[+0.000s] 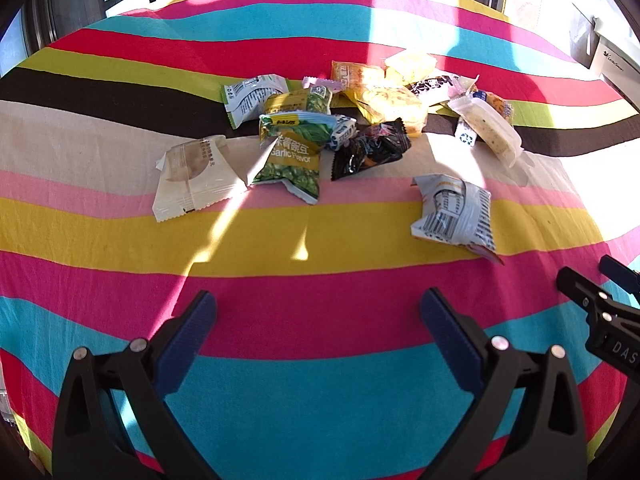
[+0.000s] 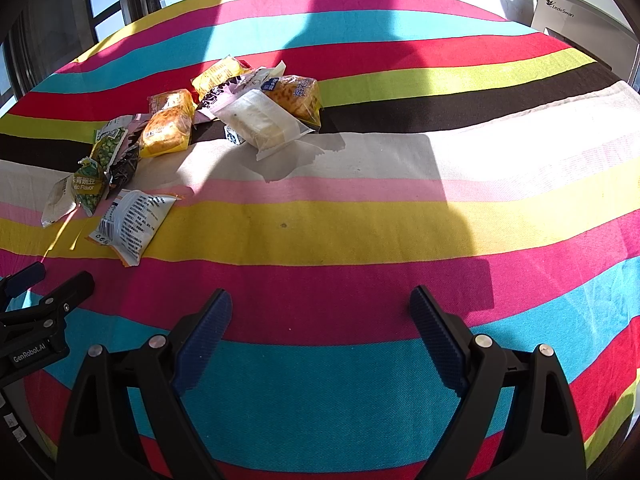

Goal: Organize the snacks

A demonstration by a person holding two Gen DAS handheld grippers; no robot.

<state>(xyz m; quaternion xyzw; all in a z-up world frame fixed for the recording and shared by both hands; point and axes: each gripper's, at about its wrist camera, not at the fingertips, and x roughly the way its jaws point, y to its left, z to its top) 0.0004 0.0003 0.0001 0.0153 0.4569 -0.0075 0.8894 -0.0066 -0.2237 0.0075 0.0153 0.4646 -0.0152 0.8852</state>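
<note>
A heap of snack packets lies mid-table on the striped cloth. In the left wrist view I see a green garlic-pea bag [image 1: 294,158], a beige wafer packet [image 1: 192,178], a black packet [image 1: 370,152], a yellow cake packet [image 1: 394,104] and a white packet [image 1: 456,212] lying apart at the right. My left gripper [image 1: 318,312] is open and empty, well short of the heap. My right gripper [image 2: 320,312] is open and empty too; the white packet [image 2: 130,222] and a clear-wrapped cake [image 2: 264,120] lie ahead to its left.
The striped tablecloth [image 1: 304,400] covers the whole table, with broad bare cloth to the right [image 2: 460,184]. The other gripper shows at the frame edge in each view [image 1: 600,308] [image 2: 44,312]. A white appliance [image 2: 576,20] stands beyond the far right edge; windows lie behind.
</note>
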